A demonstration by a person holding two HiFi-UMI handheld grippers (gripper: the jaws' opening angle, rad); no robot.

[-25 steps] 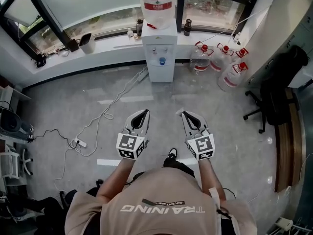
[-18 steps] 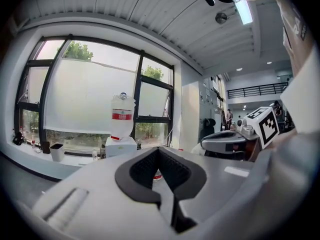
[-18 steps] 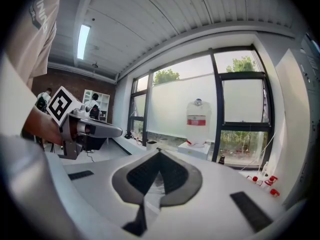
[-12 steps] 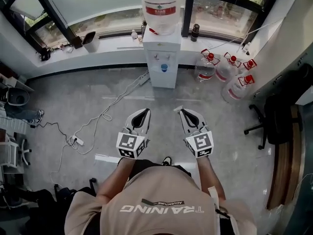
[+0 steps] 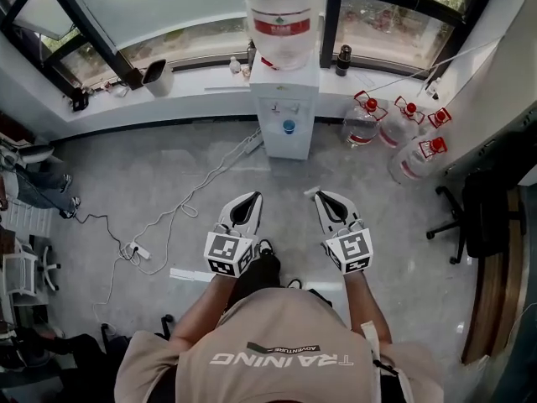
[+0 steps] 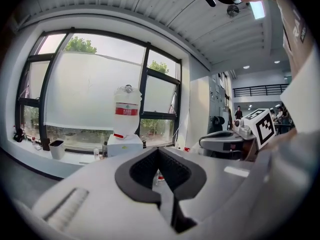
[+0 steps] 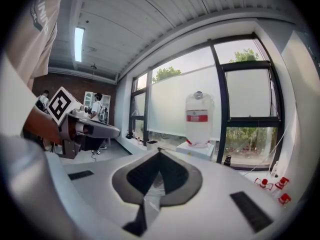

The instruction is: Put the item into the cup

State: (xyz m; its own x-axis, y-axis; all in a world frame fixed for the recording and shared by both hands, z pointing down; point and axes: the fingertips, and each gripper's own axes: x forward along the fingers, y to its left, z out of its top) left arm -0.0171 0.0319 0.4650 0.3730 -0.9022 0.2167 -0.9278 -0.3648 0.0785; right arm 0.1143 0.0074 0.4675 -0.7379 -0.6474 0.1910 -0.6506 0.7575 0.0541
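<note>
In the head view I hold both grippers side by side at waist height over the grey floor, pointed at a white water dispenser (image 5: 287, 116). My left gripper (image 5: 250, 196) is shut, and nothing shows between its dark pads (image 6: 145, 171). My right gripper (image 5: 317, 195) is shut on a small clear packet (image 7: 154, 185), which pokes out as a whitish corner (image 5: 310, 191) at the tips. No cup can be picked out in any view.
A large water bottle (image 5: 284, 15) sits on the dispenser. Spare jugs with red caps (image 5: 394, 128) stand on the floor to its right. A grey bin (image 5: 157, 75) rests on the window sill. A cable and power strip (image 5: 138, 248) lie at left, and an office chair (image 5: 487, 200) stands at right.
The person has walked toward the dispenser, which now sits lower and nearer in the head view. Both grippers keep the same pose and stay shut.
</note>
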